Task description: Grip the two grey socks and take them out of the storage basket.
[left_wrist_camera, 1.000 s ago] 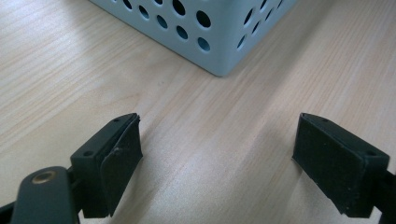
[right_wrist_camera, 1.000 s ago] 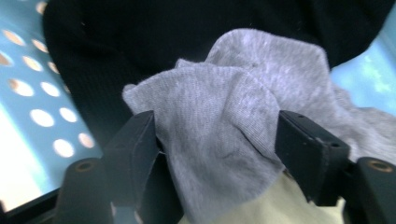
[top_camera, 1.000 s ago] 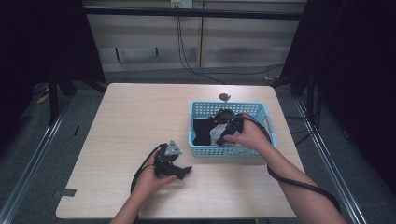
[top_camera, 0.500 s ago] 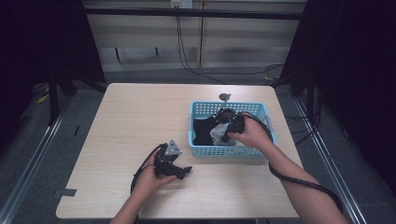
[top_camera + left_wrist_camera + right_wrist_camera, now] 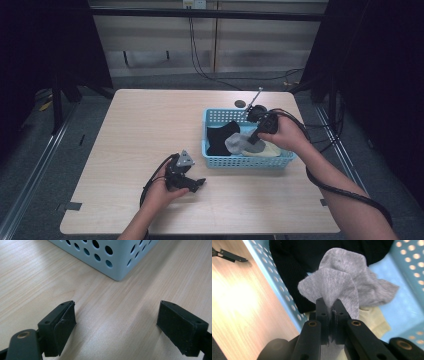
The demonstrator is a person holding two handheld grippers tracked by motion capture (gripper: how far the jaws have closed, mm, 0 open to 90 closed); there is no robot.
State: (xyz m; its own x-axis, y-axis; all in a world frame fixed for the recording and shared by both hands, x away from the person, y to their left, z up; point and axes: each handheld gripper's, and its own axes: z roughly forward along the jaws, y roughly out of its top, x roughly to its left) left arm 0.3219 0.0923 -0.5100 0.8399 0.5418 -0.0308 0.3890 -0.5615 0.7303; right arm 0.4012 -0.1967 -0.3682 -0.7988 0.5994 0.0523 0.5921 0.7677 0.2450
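Note:
A light-blue perforated basket (image 5: 245, 162) stands right of the table's middle. It holds a black cloth (image 5: 220, 137), a grey sock (image 5: 239, 144) and a pale yellow sock (image 5: 274, 150). My right gripper (image 5: 253, 139) is over the basket, shut on the grey sock (image 5: 337, 282). The pinched fold rises from between the right gripper's (image 5: 330, 308) closed jaws, above the black cloth (image 5: 312, 255) and the yellow sock (image 5: 373, 321). My left gripper (image 5: 196, 184) rests on the table in front of the basket's near-left corner (image 5: 117, 257). In its own view the left gripper (image 5: 116, 322) stands open with only bare wood between the jaws.
A small round dark spot (image 5: 240, 104) sits in the tabletop just behind the basket. Cables trail from both grippers toward the near edge. The wooden table (image 5: 130, 130) stretches wide to the left of the basket. Dark floor surrounds it.
My right gripper closed on the grey sock inside the basket and rose with it, pulling a fold up off the pile. The left gripper stayed where it was.

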